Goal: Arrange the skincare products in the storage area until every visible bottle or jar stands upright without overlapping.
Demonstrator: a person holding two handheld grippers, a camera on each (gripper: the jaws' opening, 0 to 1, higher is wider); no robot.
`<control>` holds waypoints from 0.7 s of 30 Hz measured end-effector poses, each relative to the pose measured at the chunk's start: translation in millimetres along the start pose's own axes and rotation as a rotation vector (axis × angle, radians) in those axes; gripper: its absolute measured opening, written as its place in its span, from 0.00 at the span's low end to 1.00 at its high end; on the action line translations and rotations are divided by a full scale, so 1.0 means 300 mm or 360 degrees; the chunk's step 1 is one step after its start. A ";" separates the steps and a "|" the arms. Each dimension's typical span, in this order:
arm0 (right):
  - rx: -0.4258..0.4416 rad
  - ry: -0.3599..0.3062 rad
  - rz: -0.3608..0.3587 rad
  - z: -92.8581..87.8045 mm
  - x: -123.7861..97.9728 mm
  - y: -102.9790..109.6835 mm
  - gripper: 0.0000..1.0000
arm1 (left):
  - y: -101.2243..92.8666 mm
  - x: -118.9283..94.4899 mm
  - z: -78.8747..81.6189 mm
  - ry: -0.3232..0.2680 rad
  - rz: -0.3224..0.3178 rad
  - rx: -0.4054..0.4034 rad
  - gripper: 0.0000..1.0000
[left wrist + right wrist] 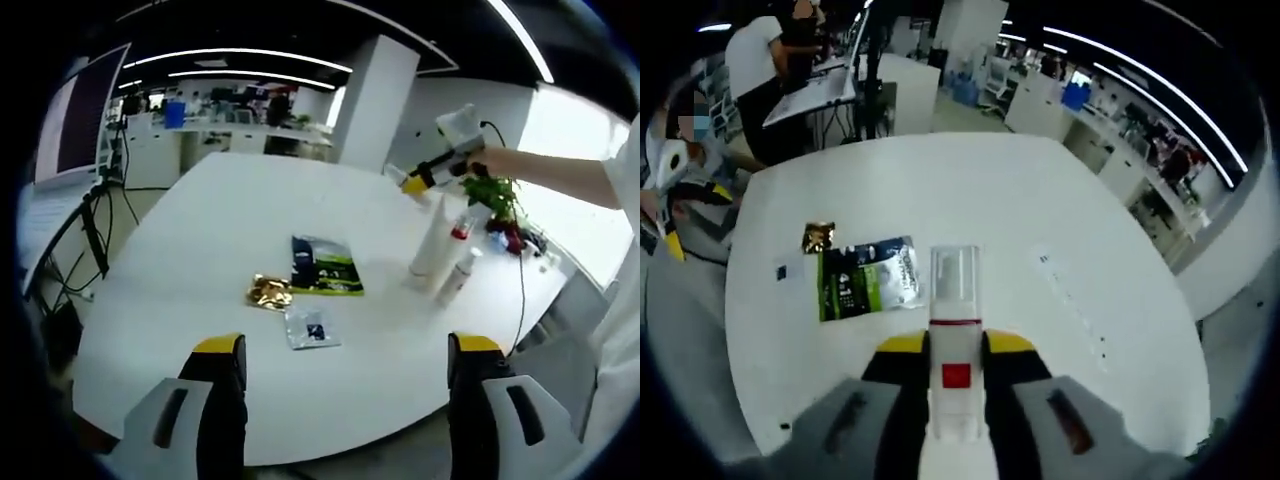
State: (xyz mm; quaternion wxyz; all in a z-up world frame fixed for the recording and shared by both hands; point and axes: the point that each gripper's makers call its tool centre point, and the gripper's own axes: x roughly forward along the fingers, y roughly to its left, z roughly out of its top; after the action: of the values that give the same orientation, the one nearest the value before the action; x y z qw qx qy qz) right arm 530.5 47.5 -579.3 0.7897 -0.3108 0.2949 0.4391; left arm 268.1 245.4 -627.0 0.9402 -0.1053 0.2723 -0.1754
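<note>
white bottle (954, 330) w/ red label, green-black pouch (325, 266), gold packet (270, 292), white table (200, 250)

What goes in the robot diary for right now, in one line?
right gripper: shut on white bottle, lifted | left gripper: open, holds nothing | two white tubes on table | sachets flat

White bottles (437, 240) upright, one (953, 340) tool-clamped

You've got bright, even light from the ceiling strip lights (240, 52), w/ daylight blowing out the window (575, 150) in the left gripper view, pure white glare there. The white table (210, 250) reads clean, shadows soft and faint. Fisheye bends the edges hard; straight lines curve. In the right gripper view the bottle (955, 330) up close looks soft, background desks blurry.
</note>
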 end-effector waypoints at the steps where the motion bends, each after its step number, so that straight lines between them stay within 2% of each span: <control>1: 0.0011 -0.0025 -0.0002 0.014 -0.016 0.001 0.19 | 0.001 0.000 0.001 -0.0004 0.0003 0.0005 0.80; 4: 0.0008 -0.0113 -0.0058 0.066 -0.079 -0.001 0.19 | -0.003 0.000 -0.001 0.0003 -0.0001 0.0016 0.80; 9: 0.0085 -0.0296 -0.0131 0.137 -0.168 0.002 0.19 | -0.007 0.000 -0.003 0.0008 -0.0010 0.0037 0.80; 12: 0.0113 -0.0347 -0.0158 0.152 -0.206 0.010 0.19 | -0.009 -0.001 -0.003 0.0007 -0.0016 0.0045 0.80; 14: 0.0120 -0.0375 -0.0176 0.154 -0.214 -0.026 0.19 | -0.011 -0.001 -0.003 0.0008 -0.0020 0.0049 0.80; 21: 0.0175 -0.0487 -0.0224 0.168 -0.299 0.011 0.19 | -0.019 0.000 -0.006 0.0022 -0.0036 0.0077 0.80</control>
State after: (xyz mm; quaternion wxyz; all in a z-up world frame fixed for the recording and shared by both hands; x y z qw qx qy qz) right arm 497.8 40.8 -481.8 0.8699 -0.2166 0.1723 0.4083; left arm 265.5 239.9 -626.9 0.9386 -0.0843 0.2731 -0.1934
